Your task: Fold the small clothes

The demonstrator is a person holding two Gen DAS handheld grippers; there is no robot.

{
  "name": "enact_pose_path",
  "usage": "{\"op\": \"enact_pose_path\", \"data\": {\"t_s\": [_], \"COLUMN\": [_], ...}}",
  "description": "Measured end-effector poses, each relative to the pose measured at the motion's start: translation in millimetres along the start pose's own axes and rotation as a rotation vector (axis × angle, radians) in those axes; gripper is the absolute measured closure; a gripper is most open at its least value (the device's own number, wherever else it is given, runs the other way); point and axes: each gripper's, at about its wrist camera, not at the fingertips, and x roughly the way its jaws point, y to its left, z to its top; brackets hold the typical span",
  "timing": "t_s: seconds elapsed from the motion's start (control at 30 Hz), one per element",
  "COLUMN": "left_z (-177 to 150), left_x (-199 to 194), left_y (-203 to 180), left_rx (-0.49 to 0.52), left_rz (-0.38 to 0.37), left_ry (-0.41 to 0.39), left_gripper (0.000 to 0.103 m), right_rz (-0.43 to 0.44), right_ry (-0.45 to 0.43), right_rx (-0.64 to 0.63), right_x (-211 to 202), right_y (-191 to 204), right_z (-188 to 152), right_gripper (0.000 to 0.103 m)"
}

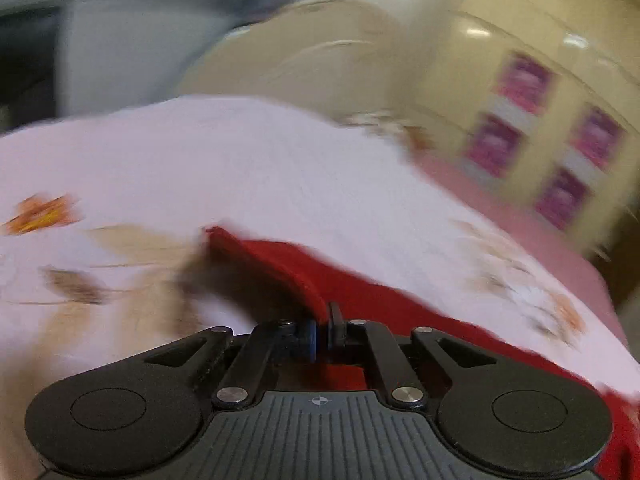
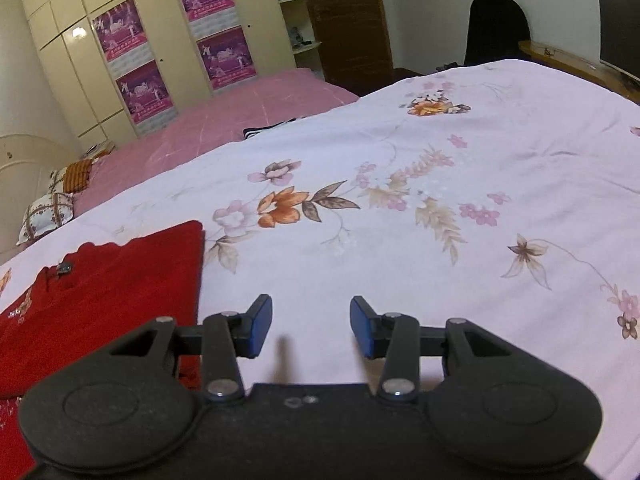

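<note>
Left pinches the cloth, right stands empty.
Left gripper (image 1: 322,330) is clamped on a raised fold of the red garment (image 1: 384,300); right gripper (image 2: 311,329) has its fingers apart over the floral sheet (image 2: 440,184), garment just to its left.

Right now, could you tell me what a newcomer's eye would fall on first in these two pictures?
The red garment stands out most, lying on the pale floral bedsheet at the lower left of the right wrist view. In the blurred left wrist view, the left tool is shut on a raised edge of that red cloth. Farther back, purple posters cover the cream wardrobe doors.
</note>
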Motion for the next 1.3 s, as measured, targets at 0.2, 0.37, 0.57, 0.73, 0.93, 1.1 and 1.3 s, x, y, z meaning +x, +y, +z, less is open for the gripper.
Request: {"op": "enact_pose_path", "data": {"t_s": [0.2, 0.37, 0.57, 0.73, 0.93, 1.1, 1.3], "left_z": [-52.4, -131.7, -189.9, -236.1, -219.9, -183.2, -156.9], "left_x": [-51.6, -60.6, -69.3, -89.4, -136.6, -144.1, -129.9], "left_y": [-164.0, -296.9, -395.7, -420.8, -389.3, -301.7, -232.3], "left_rx": [0.230, 0.363, 0.485, 0.611, 0.689, 0.625, 0.554], "left_rz": [-0.392, -0.562, -0.631, -0.624, -0.583, -0.401, -0.238], "left_ry": [-0.029, 0.106, 0.205, 0.244, 0.095, 0.053, 0.077], "left_gripper": [0.099, 0.099, 0.099, 0.096, 0.040, 0.041, 0.041], "right_rz": [0.016, 0.048, 0.094, 0.149, 0.299, 0.498, 0.574], "right_ry": [-0.011, -0.013, -0.025, -0.009, 0.027, 0.117, 0.213], "right_rx": [0.015, 0.024, 0.040, 0.067, 0.063, 0.099, 0.237], "right_x": [-2.9, -8.8, -24.9, -28.1, -23.6, -4.0, 25.6], "right_y": [2.4, 11.0, 12.7, 19.1, 55.1, 94.0, 106.9], "right_z": [-2.9, -5.6, -8.5, -15.2, -19.7, -22.6, -35.7], "right_gripper": [0.060, 0.060, 0.060, 0.052, 0.038, 0.045, 0.054]}}
